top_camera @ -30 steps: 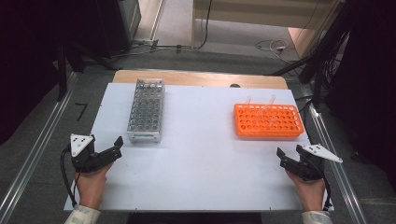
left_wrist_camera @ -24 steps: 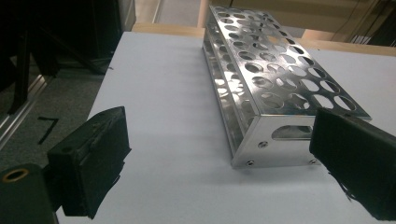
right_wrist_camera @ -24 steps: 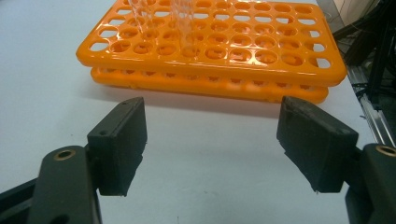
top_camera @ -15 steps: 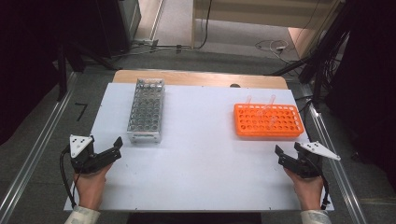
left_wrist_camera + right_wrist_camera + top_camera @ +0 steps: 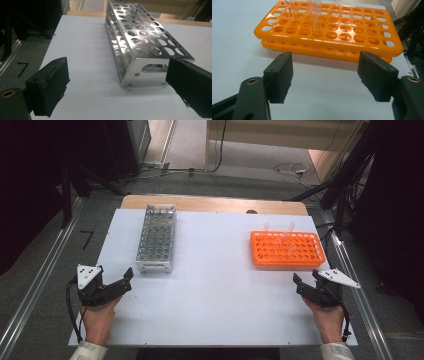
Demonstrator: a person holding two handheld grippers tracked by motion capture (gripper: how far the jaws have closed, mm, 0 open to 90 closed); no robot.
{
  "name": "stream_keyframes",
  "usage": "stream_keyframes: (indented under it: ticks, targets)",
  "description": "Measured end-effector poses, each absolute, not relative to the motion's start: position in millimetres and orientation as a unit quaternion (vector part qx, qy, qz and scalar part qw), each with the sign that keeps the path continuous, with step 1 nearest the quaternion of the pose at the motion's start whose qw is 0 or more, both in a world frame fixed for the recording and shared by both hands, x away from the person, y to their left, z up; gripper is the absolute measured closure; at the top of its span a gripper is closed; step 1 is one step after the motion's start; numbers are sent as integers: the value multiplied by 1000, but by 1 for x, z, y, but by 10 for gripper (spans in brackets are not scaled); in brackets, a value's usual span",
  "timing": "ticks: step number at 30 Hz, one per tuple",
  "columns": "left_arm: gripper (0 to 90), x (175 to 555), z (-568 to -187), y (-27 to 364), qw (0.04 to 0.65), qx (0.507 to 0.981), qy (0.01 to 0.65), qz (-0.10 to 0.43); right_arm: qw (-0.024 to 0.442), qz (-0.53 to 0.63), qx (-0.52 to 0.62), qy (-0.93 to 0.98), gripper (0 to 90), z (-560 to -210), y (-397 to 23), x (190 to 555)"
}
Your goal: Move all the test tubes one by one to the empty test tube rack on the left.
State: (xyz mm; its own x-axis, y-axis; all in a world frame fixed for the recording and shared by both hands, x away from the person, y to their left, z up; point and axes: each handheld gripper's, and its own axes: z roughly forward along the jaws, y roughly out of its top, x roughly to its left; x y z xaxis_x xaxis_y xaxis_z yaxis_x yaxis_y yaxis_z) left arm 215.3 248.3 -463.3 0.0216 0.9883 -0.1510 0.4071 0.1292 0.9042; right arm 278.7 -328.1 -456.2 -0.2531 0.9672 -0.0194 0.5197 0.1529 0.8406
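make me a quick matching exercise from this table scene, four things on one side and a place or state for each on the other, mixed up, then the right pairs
Things:
1. metal rack
2. orange rack
3. left gripper
4. clear tubes

Places or states:
A. standing upright in holes of a rack
B. on the right half of the white table, just ahead of the right gripper
C. jaws open with nothing between them, near the table's front left corner
D. on the left half of the table, all its holes empty

Right pairs: 1-D, 2-B, 3-C, 4-A
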Motion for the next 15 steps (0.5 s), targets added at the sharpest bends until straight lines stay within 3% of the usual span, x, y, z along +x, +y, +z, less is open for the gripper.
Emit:
stream_keyframes:
  ticks: [15]
  targets:
    - [49, 216, -464, 248, 431, 571, 614, 334, 316, 367, 512, 709, 387, -460, -306, 316]
